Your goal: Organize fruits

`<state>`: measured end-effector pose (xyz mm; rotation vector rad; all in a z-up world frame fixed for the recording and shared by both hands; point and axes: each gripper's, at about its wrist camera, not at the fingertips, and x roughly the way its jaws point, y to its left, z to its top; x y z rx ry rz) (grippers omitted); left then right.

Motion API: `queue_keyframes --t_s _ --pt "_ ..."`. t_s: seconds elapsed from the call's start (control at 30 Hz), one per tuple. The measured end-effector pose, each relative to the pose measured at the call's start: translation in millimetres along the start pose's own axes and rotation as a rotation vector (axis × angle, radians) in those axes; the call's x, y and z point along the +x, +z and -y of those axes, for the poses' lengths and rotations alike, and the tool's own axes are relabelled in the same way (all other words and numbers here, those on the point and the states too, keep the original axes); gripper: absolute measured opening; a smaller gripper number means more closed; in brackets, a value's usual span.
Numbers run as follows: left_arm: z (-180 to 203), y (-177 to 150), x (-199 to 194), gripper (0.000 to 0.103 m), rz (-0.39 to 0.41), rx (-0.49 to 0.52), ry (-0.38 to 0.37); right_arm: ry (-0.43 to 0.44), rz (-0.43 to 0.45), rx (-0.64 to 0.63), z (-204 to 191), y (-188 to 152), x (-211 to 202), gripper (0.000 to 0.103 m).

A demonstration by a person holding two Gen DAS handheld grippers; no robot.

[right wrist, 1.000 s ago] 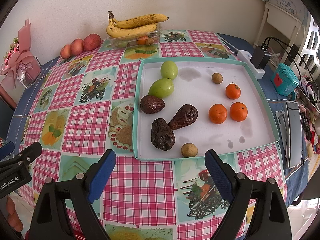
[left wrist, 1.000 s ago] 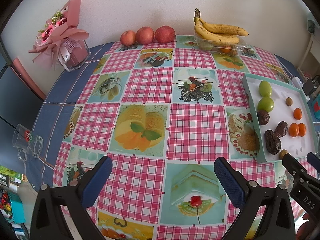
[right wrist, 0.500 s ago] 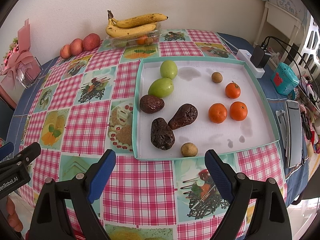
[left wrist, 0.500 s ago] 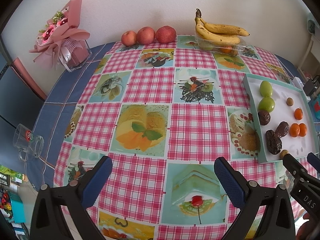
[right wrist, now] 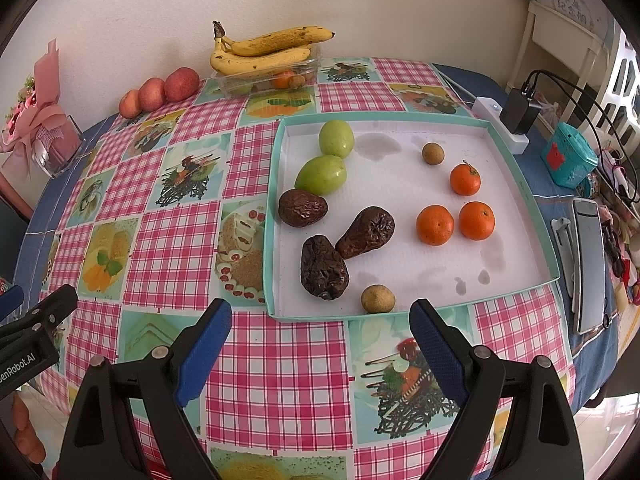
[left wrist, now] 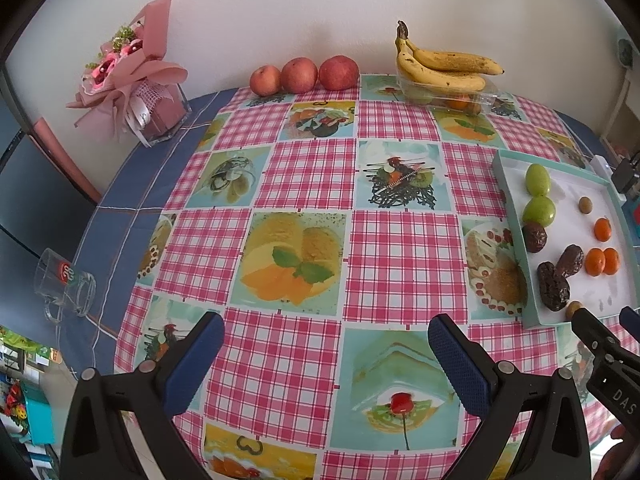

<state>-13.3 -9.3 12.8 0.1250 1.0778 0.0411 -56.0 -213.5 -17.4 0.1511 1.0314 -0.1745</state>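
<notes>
The shallow teal tray [right wrist: 516,184] holds two green fruits [right wrist: 322,174], three wrinkly dark ones [right wrist: 324,266], three oranges [right wrist: 435,225] and two small brown round ones [right wrist: 377,299]. A clear tub [right wrist: 264,80] by the wall has bananas [right wrist: 268,50] lying across it. Right gripper [right wrist: 320,334] and left gripper [left wrist: 326,344] both gape wide, holding nothing, above the tablecloth.

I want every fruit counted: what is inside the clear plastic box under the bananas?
Through the clear plastic box, an orange fruit and something green show; yellow bananas on top cover the rest.
</notes>
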Motion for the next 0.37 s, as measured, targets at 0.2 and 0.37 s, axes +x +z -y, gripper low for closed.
queue_keyframes --t_s 0.2,0.37 --pt "0.5 0.1 1.1 0.103 -0.005 0.000 -0.003 0.000 0.000 0.001 -0.1 0.1 0.0 0.091" --pt "2.5 -0.6 2.9 0.103 -0.014 0.004 -0.002 0.000 -0.001 -0.001 -0.1 0.7 0.1 0.091"
